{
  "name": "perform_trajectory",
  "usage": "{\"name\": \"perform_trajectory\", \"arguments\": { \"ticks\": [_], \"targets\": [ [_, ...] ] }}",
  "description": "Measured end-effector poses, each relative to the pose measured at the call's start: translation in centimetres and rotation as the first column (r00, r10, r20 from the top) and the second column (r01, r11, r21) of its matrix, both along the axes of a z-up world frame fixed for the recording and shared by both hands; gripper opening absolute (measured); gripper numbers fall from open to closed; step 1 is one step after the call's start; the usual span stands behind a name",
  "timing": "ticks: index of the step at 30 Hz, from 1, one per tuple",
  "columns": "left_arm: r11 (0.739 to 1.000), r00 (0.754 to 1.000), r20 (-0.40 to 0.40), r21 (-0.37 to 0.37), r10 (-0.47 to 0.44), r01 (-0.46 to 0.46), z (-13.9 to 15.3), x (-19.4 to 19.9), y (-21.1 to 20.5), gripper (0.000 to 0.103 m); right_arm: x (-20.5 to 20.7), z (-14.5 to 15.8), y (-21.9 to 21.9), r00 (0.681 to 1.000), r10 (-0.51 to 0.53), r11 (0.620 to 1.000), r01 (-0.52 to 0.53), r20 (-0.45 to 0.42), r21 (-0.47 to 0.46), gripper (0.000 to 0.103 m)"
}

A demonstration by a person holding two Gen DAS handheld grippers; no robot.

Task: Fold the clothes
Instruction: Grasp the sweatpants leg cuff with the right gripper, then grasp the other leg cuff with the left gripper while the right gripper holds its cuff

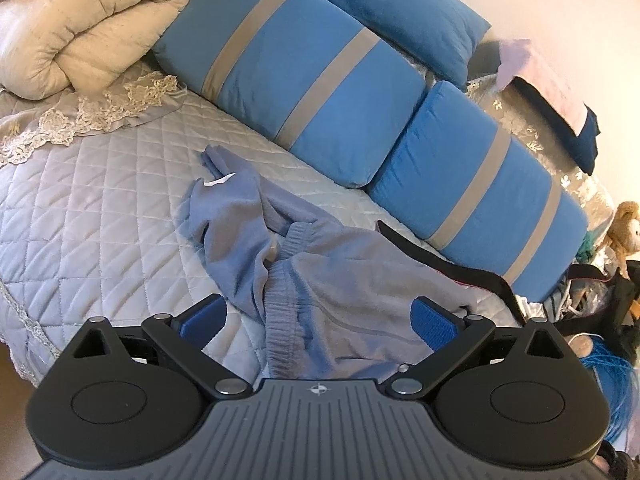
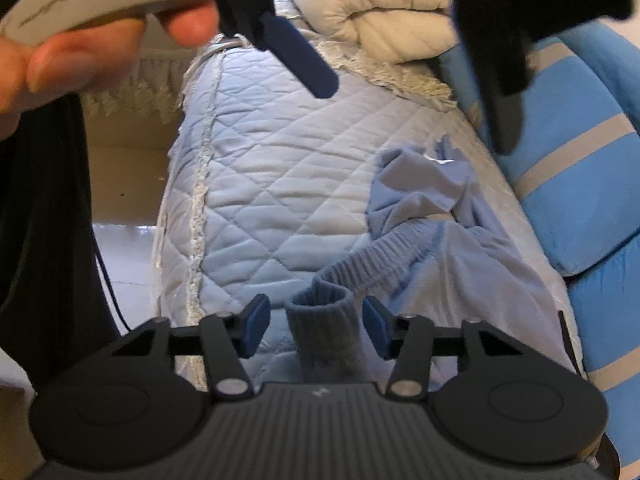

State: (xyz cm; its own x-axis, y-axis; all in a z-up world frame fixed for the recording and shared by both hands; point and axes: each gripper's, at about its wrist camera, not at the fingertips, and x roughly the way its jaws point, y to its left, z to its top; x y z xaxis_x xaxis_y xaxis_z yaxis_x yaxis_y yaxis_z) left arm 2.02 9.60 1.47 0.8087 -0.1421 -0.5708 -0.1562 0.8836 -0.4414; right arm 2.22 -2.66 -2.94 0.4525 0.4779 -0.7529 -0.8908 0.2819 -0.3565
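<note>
Our left gripper spreads its fingers wide and released over the crumpled pale blue fleece sweatshirt on the quilted grey bedspread, while our right gripper fingers stand apart, not pressing, either side of its ribbed knit cuff.

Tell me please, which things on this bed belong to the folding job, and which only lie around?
For the job:
- blue-grey sweatshirt, crumpled on the quilt
- its ribbed cuff, between the right gripper pads
- left gripper

Just lying about:
- striped blue pillows
- rolled cream duvet
- black strap
- plush toy
</note>
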Motion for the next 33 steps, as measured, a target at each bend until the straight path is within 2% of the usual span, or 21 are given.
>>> {"name": "perform_trajectory", "arguments": {
  "ticks": [2,4,7,9,14,23,30,33],
  "targets": [
    [1.0,1.0,0.0,-0.001,-0.001,0.001,0.0,0.0,0.0,0.1,0.0,-0.3,0.1,1.0,-0.002,1.0,0.002,-0.002,-0.01,0.058],
    [1.0,1.0,0.0,-0.001,0.0,0.0,0.0,0.0,0.1,0.1,0.1,-0.5,0.2,1.0,-0.005,1.0,0.005,-0.003,-0.019,0.05],
    [1.0,1.0,0.0,-0.005,0.003,-0.003,0.0,0.0,0.1,0.1,-0.1,-0.8,0.3,1.0,-0.003,1.0,0.003,-0.007,-0.025,0.023],
    [1.0,1.0,0.0,-0.008,0.005,-0.005,0.0,0.0,0.1,0.1,-0.3,-0.7,0.3,1.0,-0.006,0.999,0.006,0.002,-0.033,0.015],
    [1.0,1.0,0.003,-0.004,0.004,-0.003,0.1,0.0,0.0,0.1,-0.8,-0.5,0.3,1.0,-0.026,0.998,0.027,0.018,-0.065,0.01],
    [1.0,1.0,-0.001,0.005,0.017,-0.017,0.0,0.0,0.1,0.1,-0.8,0.4,-0.3,0.996,-0.067,0.997,0.069,0.052,-0.041,0.011],
    [0.996,0.997,-0.007,-0.045,0.074,-0.074,-0.2,-0.2,1.5,0.1,-1.2,3.0,-3.8,0.978,-0.198,0.976,0.189,0.071,0.111,0.011],
    [0.996,0.998,-0.018,-0.059,0.06,-0.061,-0.3,0.1,1.6,0.1,-1.3,4.3,-5.7,0.966,-0.246,0.959,0.231,0.077,0.165,0.011]
  ]
}}
